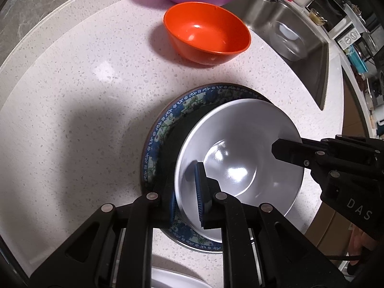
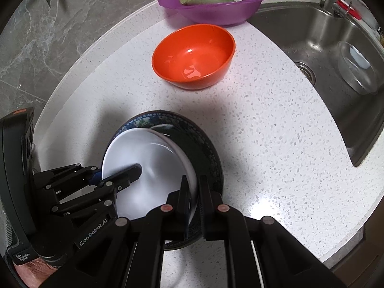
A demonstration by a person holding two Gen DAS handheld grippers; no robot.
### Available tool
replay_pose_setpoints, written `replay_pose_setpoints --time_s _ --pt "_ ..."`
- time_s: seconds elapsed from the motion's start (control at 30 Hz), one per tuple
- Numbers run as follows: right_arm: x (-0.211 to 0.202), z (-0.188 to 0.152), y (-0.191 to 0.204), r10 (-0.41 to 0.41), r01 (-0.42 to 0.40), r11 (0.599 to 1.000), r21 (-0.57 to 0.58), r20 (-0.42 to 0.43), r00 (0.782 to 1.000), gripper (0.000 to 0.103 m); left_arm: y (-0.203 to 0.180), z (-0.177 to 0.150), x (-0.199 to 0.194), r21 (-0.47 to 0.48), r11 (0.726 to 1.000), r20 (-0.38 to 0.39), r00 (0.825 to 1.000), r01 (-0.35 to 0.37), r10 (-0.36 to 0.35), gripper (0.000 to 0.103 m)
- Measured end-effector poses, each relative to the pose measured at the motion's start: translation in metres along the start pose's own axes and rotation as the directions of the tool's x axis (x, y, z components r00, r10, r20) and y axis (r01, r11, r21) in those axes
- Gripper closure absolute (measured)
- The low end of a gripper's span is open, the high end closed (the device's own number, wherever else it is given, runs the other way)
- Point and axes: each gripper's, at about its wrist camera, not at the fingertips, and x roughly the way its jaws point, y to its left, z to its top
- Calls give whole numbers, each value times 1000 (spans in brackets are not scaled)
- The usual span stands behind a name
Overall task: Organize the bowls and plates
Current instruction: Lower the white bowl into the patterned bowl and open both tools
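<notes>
A white bowl [image 1: 240, 148] sits tilted over a dark plate with a blue-green patterned rim [image 1: 165, 122] on the speckled white counter. My left gripper [image 1: 187, 196] is shut on the bowl's left rim, one finger inside and one outside. My right gripper [image 2: 193, 201] is shut on the bowl's [image 2: 148, 158] right rim; it shows in the left wrist view [image 1: 288, 152] at the bowl's right edge. The plate [image 2: 206, 148] lies under the bowl. An empty orange bowl [image 1: 206, 31] [image 2: 194, 55] stands farther back on the counter.
A purple bowl [image 2: 216, 2] holding green vegetables and a white spoon stands at the back. A steel sink [image 2: 319, 48] with a clear glass bowl [image 2: 357, 67] in it lies to the right. A grey marbled wall rises at left. Another white dish edge [image 1: 172, 280] shows at the bottom.
</notes>
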Motion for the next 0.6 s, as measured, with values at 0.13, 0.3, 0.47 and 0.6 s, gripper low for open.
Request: replay_pose_setpoints --time_s 0.13,0.3,0.47,0.6 --pt "5 -1 0 -7 7 1000 -6 -1 1000 94 -1 0 6 -2 1000 9 1000 -3 3 92" --pt "8 0 1 -16 16 1000 -14 1 1000 93 -2 1 11 -5 1000 20 1000 -5 5 88" --pt "8 1 2 -14 14 1000 -21 6 1000 91 -3 1 11 -18 1000 29 999 22 -22 85" --pt "8 1 3 -13 13 1000 -22 10 1000 91 -6 2 7 -21 999 39 999 35 -34 74"
